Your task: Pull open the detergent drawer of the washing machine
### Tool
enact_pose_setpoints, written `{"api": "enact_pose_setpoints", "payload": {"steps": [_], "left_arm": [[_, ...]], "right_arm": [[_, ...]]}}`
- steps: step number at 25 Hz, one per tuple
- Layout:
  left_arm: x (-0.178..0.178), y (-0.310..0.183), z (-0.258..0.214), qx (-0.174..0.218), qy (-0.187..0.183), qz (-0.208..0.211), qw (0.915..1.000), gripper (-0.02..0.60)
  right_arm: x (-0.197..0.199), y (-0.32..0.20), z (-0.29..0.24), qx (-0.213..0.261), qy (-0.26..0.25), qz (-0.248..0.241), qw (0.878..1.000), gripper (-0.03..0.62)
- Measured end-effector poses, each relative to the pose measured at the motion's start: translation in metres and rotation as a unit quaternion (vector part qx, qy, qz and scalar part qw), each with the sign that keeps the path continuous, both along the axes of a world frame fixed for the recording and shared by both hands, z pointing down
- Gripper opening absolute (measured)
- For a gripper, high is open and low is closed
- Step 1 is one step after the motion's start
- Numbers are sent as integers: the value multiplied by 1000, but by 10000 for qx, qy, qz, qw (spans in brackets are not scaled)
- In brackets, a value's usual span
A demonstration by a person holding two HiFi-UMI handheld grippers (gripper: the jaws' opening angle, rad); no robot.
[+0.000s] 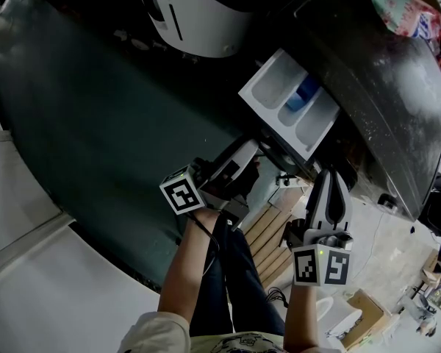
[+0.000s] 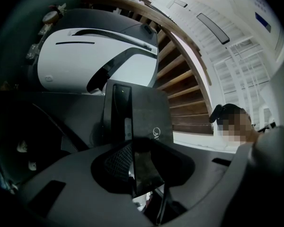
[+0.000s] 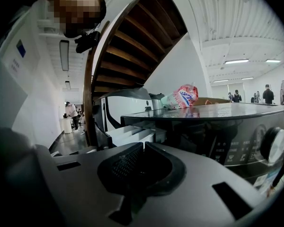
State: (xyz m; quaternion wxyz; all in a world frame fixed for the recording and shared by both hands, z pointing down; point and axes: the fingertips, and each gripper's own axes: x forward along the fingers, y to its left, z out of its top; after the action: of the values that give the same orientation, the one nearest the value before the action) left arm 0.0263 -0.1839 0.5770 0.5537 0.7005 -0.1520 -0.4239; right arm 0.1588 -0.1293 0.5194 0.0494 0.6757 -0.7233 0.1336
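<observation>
**Stairs, a white appliance and distant bystanders**

A rounded white appliance (image 2: pixel 85 60) with a dark curved band stands beside a wooden staircase (image 2: pixel 184 93), whose open treads climb in a curve. A pink-and-white printed packet (image 3: pixel 182 96) lies on a dark top. A cardboard box (image 1: pixel 364 311) sits on the pale floor. Far off, under strip lights (image 3: pixel 236 61), several people (image 3: pixel 267 94) stand. Another person (image 3: pixel 72 112) is by a white wall.

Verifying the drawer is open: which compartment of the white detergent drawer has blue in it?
The middle compartment of the white plastic detergent drawer: a blue insert sits at its machine end. The two flanking compartments are plain white throughout.
</observation>
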Motion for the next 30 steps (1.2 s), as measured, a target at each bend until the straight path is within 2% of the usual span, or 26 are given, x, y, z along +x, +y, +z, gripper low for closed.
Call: {"api": "enact_pose_setpoints", "payload": {"steps": [23, 24, 26, 28, 30], "left_arm": [[-19, 22, 3, -137, -79, -221, 9996, 118], [-22, 22, 7, -214, -120, -274, 9993, 104], [-33, 23, 14, -373, -140, -495, 9980, 12], [-48, 24, 13, -387, -38, -709, 9967, 12], [-54, 23, 12, -380, -101, -761, 9963, 12]], "right_arm": [[-3, 9, -3, 49, 37, -114, 9999, 20], [-3, 9, -3, 50, 36, -111, 9999, 20], [-3, 9, -3, 52, 33, -106, 9999, 20], [-3, 9, -3, 57, 28, -108, 9999, 20], [-2, 9, -4, 64, 18, -93, 9999, 20]]}}
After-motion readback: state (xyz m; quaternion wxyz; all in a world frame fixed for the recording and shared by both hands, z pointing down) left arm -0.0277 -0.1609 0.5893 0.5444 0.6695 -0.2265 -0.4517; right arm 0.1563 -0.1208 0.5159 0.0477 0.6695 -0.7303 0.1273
